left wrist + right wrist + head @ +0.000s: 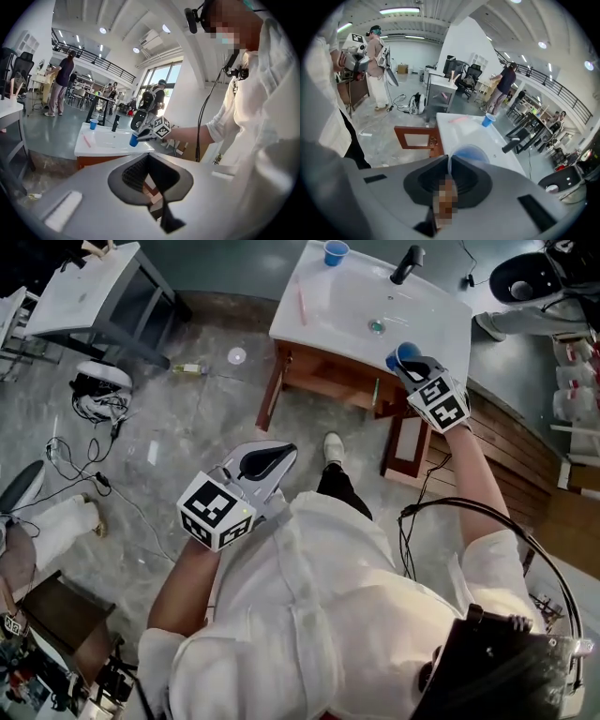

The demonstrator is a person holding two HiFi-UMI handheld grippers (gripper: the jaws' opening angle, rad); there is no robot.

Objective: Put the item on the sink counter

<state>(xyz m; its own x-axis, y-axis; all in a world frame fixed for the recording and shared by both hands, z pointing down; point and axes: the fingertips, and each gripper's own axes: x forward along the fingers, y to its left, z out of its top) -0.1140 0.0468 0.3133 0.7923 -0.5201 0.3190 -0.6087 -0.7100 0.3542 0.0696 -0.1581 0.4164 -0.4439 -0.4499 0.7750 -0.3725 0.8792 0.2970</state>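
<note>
**Over the tabletop's near corner, a cup is being brought in**

Across the top of the head view, the white sink tabletop (319,320) is sitting on its wooden cabinet (323,371), with the basin sunk in the middle and a flat rim around it. The person is standing just in front, right arm reaching out over the near right corner and left arm hanging back by the body.

The right gripper (409,364) is pinching the thin wall of a blue cup (401,354), with its jaws closed on it. That is probably because the cup is too wide for them to span. The cup is hanging at the tabletop's near right corner, and whether its base is touching cannot be told.

The left gripper (267,460) is closed on nothing, likely kept clear since one gripper is enough for this.

A faucet (407,263), a second cup (336,252) and a pink stick (302,304) are occupying the far and left rim, so the free near corner seems the sensible landing place.
</note>
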